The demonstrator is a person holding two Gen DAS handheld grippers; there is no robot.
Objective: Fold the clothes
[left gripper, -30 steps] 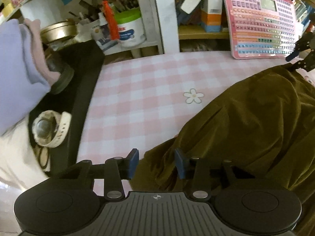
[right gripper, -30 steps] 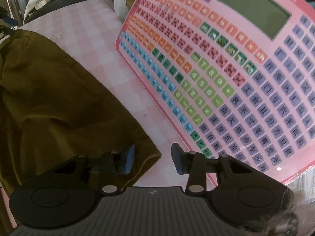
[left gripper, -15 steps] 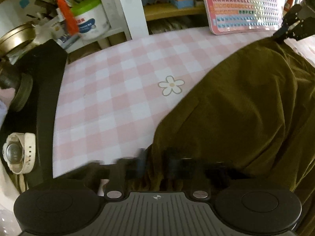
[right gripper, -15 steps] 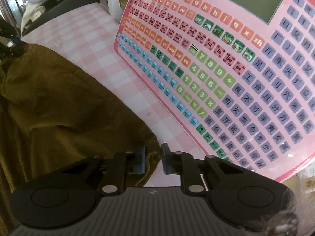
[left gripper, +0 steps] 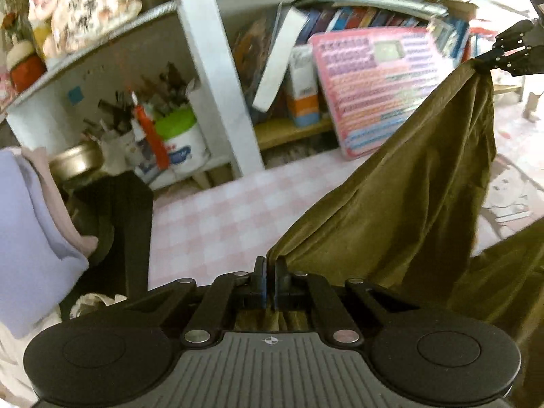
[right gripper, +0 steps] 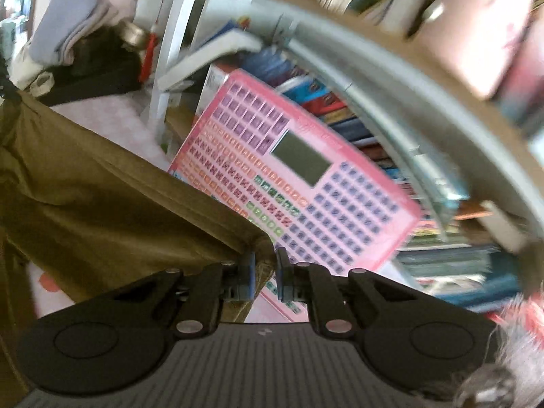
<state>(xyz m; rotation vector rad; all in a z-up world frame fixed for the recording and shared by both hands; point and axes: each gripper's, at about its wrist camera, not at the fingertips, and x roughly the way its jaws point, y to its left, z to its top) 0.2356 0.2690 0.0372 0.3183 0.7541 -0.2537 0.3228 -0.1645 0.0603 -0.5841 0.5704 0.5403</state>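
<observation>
My left gripper (left gripper: 270,280) is pinched tight on one corner of the green cloth (left gripper: 401,210). My right gripper (right gripper: 264,273) is pinched on another corner. The cloth hangs stretched between them, up off the pink checked table (left gripper: 217,224) in front of me. I think the folding has only just begun. No fold is made yet, so nearly all is left.

A table under a pink-and-white checked cloth (left gripper: 217,217) stretches ahead of the fingers. Beyond it stands a white shelving unit (left gripper: 217,78) crammed with books (left gripper: 343,22), a pot of pens and brushes (left gripper: 176,136) and a pink keyboard chart (right gripper: 299,176) leaning against the shelves. Daylight falls softly, brightest right of the fingers.
</observation>
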